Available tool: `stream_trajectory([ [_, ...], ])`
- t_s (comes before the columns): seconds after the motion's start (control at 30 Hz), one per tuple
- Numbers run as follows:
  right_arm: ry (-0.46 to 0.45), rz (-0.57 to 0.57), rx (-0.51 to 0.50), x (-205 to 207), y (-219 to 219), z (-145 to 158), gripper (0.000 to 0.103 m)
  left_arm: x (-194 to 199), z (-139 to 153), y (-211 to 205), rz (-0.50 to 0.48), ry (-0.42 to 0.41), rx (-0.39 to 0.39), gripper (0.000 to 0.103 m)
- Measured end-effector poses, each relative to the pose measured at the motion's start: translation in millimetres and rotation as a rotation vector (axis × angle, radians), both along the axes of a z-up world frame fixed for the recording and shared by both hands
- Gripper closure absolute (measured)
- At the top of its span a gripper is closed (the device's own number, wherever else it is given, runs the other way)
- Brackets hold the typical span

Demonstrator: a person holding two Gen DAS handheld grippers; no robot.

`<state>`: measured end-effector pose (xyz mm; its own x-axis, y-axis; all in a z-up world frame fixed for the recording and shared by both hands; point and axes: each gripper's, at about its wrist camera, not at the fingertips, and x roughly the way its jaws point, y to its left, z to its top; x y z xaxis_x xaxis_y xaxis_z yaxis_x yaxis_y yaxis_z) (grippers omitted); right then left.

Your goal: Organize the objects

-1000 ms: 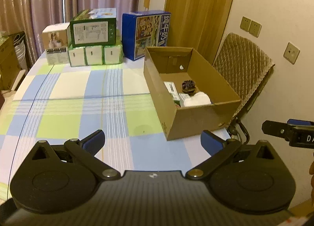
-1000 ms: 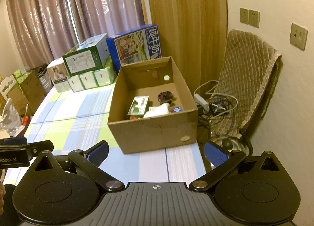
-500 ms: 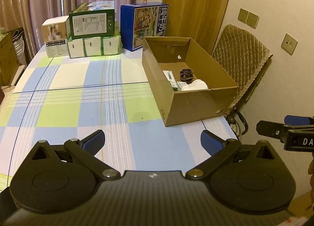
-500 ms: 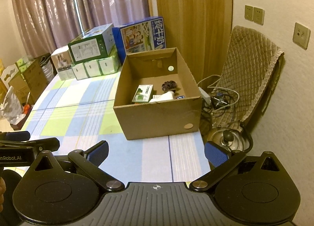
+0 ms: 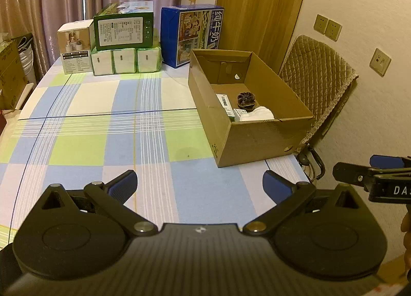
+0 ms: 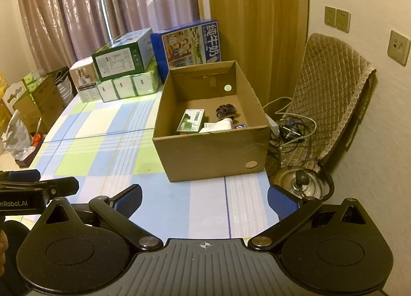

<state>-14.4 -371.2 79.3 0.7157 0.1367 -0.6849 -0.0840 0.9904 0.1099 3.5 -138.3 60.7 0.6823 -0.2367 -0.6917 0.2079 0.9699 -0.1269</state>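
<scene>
The left gripper (image 5: 199,185) and right gripper (image 6: 204,199) are both hovering over the checked tablecloth (image 5: 102,126) with jaws spread wide and nothing between them. The cardboard box (image 6: 213,152) is sitting well ahead of both, holding a green packet (image 6: 190,121), a dark round object (image 6: 225,111) and a white item (image 6: 218,125).
</scene>
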Motion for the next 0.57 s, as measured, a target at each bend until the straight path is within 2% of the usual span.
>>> stream_trajectory([
  [0.57,0.002,0.001,0.001,0.7,1.9,-1.6,0.002,-0.6,-3.8,-1.7,-0.005,-0.008,-0.008,0.001],
])
